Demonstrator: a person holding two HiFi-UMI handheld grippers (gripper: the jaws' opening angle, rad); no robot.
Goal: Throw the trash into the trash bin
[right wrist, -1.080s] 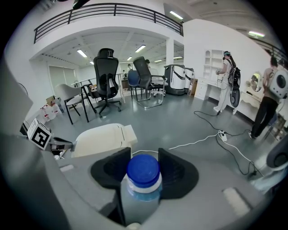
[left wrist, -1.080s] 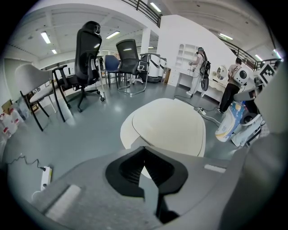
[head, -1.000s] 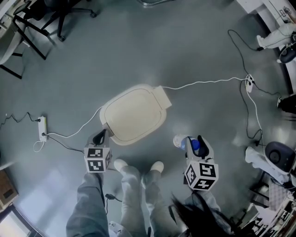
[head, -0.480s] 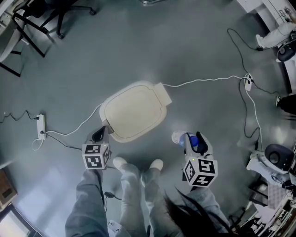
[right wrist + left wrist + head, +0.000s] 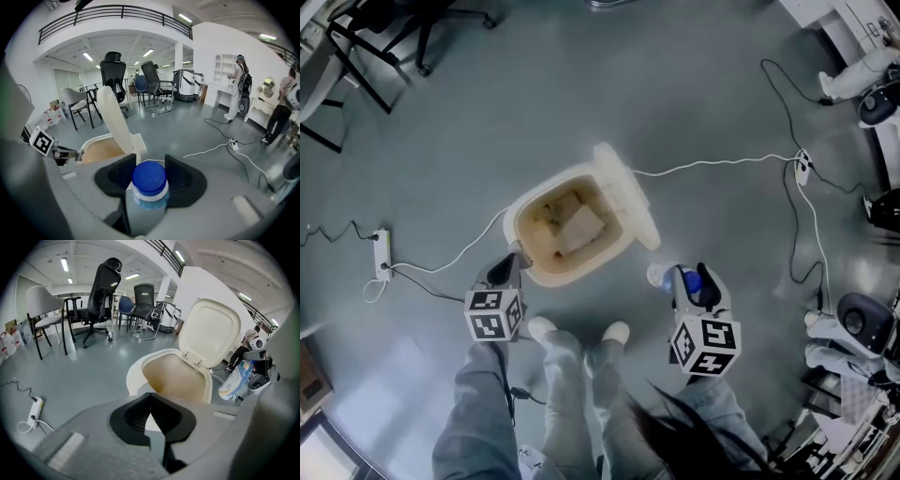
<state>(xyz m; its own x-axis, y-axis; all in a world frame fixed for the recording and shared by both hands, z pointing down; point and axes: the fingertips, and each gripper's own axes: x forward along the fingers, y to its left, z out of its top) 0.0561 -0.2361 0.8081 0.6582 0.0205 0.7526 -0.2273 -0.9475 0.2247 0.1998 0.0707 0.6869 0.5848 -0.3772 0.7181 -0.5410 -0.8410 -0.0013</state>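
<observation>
Bottle (image 5: 149,187): we see the right gripper (image 5: 689,281) clamping it, near the trash bin (image 5: 546,272).
Left gripper (image 5: 150,399): jaws together, empty, at the bin's rim.
Bin: lid (image 5: 623,192) upright, pale scraps (image 5: 577,230) inside.
Around: white cable (image 5: 712,169) behind.

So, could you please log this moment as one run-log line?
trash bin: lid open | right tool: shut on blue-capped bottle, beside bin | left tool: shut, empty, at bin's near rim
</observation>
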